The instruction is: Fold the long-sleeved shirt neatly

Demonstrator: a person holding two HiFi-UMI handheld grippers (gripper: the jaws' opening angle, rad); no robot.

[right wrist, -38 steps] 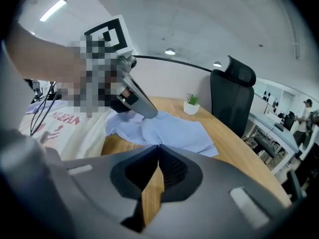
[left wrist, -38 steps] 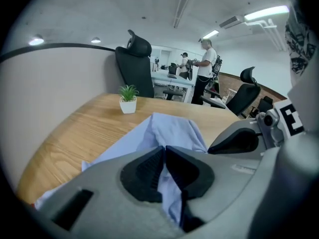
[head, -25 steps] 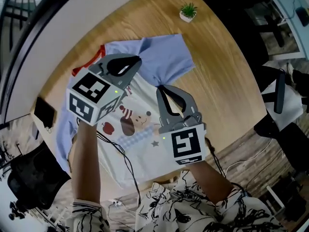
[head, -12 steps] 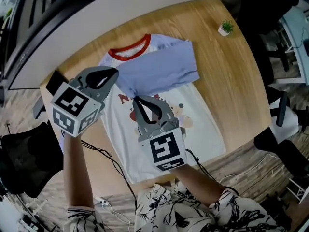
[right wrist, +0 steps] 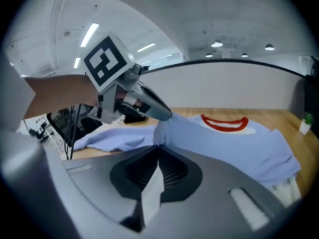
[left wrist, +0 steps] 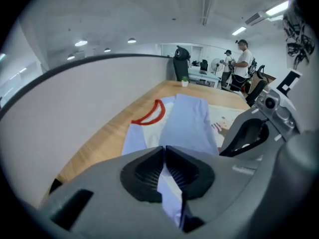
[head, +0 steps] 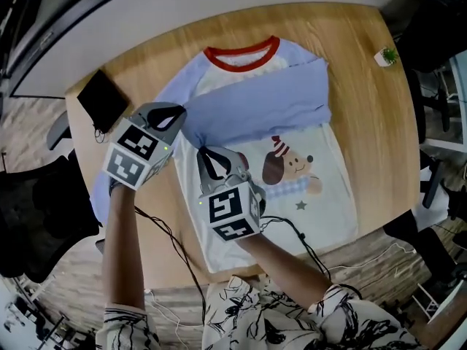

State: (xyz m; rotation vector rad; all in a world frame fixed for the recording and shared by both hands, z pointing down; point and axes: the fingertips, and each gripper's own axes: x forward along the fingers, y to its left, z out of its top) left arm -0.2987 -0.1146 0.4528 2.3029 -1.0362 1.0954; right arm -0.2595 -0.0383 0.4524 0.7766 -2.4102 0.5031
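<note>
The shirt (head: 321, 203) lies flat on the table (head: 365, 86), face up, with its red collar (head: 241, 55) at the far side. I hold one blue sleeve (head: 255, 108) with both grippers. The left gripper (head: 181, 111) has its jaws shut tight on blue cloth at the sleeve's end. The right gripper (head: 206, 154) is just nearer to me, and its jaws pinch the cloth too.

I think I hold it at two spots so the sleeve stays wide and flat and does not bunch up. I keep it low so it can lie down smooth.

The sleeve runs from the right shoulder, across the chest, to my jaws at the left side of the shirt. It lies just beyond the dog picture (head: 288, 168). Close to the left jaws the cloth lifts up off the shirt a little. The other sleeve (head: 101, 189) is still spread out at the left, past my grippers, so it is not folded yet.
</note>
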